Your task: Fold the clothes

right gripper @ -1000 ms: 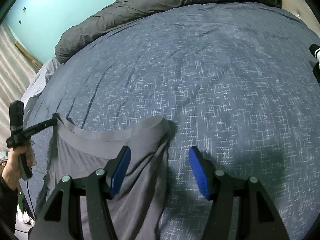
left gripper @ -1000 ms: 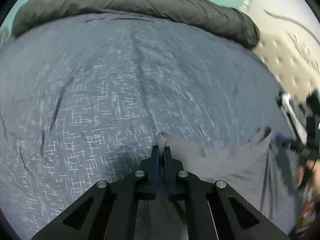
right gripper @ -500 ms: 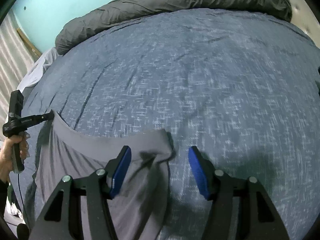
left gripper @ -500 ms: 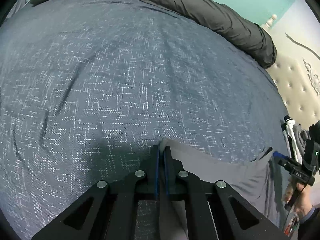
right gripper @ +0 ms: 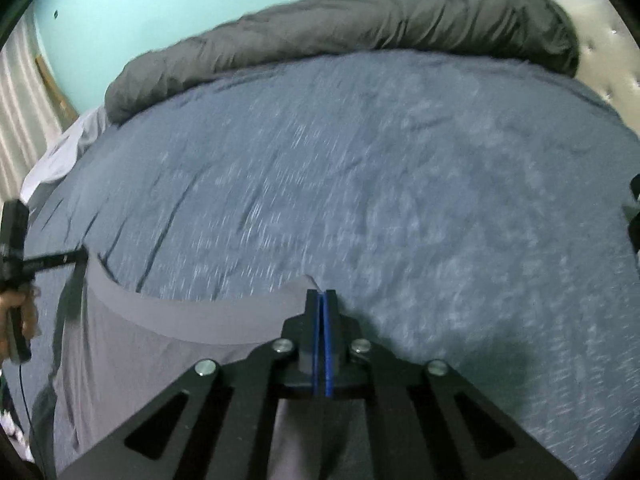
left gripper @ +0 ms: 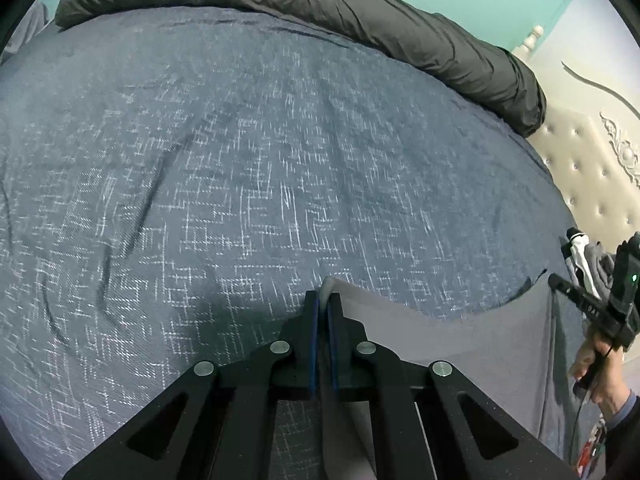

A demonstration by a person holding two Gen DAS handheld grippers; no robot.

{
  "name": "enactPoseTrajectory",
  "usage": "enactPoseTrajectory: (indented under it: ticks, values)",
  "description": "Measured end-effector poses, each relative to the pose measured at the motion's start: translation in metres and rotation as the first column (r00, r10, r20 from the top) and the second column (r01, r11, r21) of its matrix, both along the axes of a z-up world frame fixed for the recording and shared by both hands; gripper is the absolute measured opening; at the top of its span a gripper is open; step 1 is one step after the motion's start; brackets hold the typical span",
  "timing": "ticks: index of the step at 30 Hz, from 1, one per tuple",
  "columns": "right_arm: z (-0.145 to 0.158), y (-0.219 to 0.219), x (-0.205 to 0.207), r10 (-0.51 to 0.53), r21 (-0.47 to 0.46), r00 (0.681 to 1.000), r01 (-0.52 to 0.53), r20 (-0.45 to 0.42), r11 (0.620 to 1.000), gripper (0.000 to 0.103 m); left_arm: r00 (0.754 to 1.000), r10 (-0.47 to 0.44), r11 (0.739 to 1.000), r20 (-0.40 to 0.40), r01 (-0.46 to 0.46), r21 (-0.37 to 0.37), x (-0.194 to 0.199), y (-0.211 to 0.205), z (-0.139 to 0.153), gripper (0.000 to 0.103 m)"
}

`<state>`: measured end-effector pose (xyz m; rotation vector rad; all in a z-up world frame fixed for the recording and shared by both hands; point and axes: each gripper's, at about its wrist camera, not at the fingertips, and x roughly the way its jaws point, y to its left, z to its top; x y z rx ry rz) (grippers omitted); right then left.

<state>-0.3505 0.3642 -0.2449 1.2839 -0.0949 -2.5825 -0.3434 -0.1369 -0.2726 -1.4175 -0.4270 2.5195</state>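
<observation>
A bed (left gripper: 248, 168) covered in a blue patterned spread, with a dark rolled duvet (left gripper: 360, 12) along its far edge, carries the work. Over its near side hangs a grey garment (right gripper: 160, 344), plain and thin, its upper hem stretched in a shallow sag between two corners and its body dropping toward the lower frame edge.

The main risk, as a judgement: the cloth is held only by small pinches at the hem, so an uneven pull or a quick lowering may slip a corner free, or let the slack middle crease as it meets the bed.

The left gripper (left gripper: 323, 304) has its fingers closed on one hem corner; the right gripper (right gripper: 320, 300) has its fingers closed on the other. Both grips show only a sliver of cloth past the tips.
</observation>
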Motion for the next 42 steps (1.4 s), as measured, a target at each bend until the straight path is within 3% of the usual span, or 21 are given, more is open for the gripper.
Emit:
enactPoseTrajectory:
  ticks: [11,18,22,23,24,25,27,31,38,42]
  values:
    - [0.000,-0.003,-0.028,-0.066,0.062,0.998,0.067,-0.014,0.996,0.001,1.000,0.016,1.000,0.014,-0.016,0.007,-0.023,-0.004,-0.003,0.004]
    - [-0.027,-0.002,-0.045,-0.072,0.031,0.994,0.070,0.083,0.997,0.001,0.999,0.027,0.999,0.038,-0.029,0.038,-0.027,-0.010,-0.016,0.007]
    - [-0.022,0.013,-0.038,-0.118,0.010,0.990,0.118,0.080,0.993,0.007,0.998,0.054,0.998,0.037,-0.055,0.038,-0.016,-0.026,-0.008,0.027]
    - [-0.019,0.018,-0.034,-0.131,0.006,0.988,0.131,0.078,0.991,0.016,0.998,0.061,0.997,0.033,-0.062,0.039,-0.012,-0.031,-0.005,0.030]
    - [-0.013,0.023,-0.027,-0.143,-0.003,0.987,0.144,0.070,0.990,0.027,0.998,0.064,0.997,0.028,-0.065,0.044,-0.005,-0.035,-0.003,0.032]
    - [-0.007,0.028,-0.018,-0.146,-0.027,0.988,0.148,0.058,0.989,0.030,0.998,0.064,0.996,0.024,-0.066,0.054,0.004,-0.038,-0.001,0.034]
    - [0.003,0.037,0.005,-0.155,-0.098,0.987,0.159,0.049,0.982,0.032,0.998,0.067,0.996,0.023,-0.068,0.062,0.023,-0.043,0.002,0.043]
    - [0.003,0.048,0.065,-0.163,-0.247,0.983,0.180,0.086,0.952,0.036,0.997,0.073,0.989,0.000,-0.072,0.128,0.063,-0.047,0.009,0.044]
    - [-0.015,0.055,0.153,-0.221,-0.338,0.963,0.261,0.154,0.904,0.037,0.994,0.105,0.974,0.032,-0.110,0.199,0.137,-0.029,-0.016,0.044]
    - [-0.026,0.060,0.181,-0.273,-0.383,0.943,0.328,0.191,0.864,0.046,0.991,0.127,0.967,0.034,-0.131,0.216,0.169,-0.023,-0.024,0.044]
